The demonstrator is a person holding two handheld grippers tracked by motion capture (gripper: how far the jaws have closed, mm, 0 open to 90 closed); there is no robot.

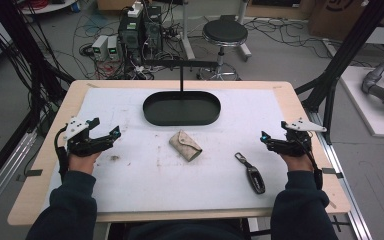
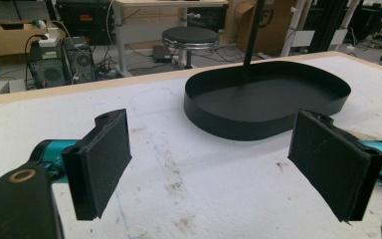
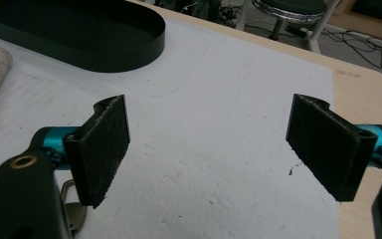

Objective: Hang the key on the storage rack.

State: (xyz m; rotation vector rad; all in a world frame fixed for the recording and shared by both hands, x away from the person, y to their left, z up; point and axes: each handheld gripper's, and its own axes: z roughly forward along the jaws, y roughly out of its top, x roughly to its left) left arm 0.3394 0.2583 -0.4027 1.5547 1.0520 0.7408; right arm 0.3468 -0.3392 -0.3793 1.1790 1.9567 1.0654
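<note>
Left gripper (image 1: pixel 103 131) hovers over left part of white foam mat (image 1: pixel 140 185) on light wooden table (image 1: pixel 45 165); jaws wide open, nothing between them. Right gripper (image 1: pixel 271 139) hovers over right part of mat; jaws wide open, nothing between them. Beige patterned fabric key pouch (image 1: pixel 185 145) lies mid-mat, near black oval metal tray (image 1: pixel 181 108) at far centre. Black car key fob with metal ring (image 1: pixel 251 173) lies nearer, right of pouch, just left of right gripper, untouched.

A tray (image 1: pixel 181 109) was set at the far middle of the table (image 1: pixel 300 112). Nearer, a pouch (image 1: pixel 185 145) lay before it, and a car key (image 1: pixel 251 173) was placed right of the pouch, well apart.
</note>
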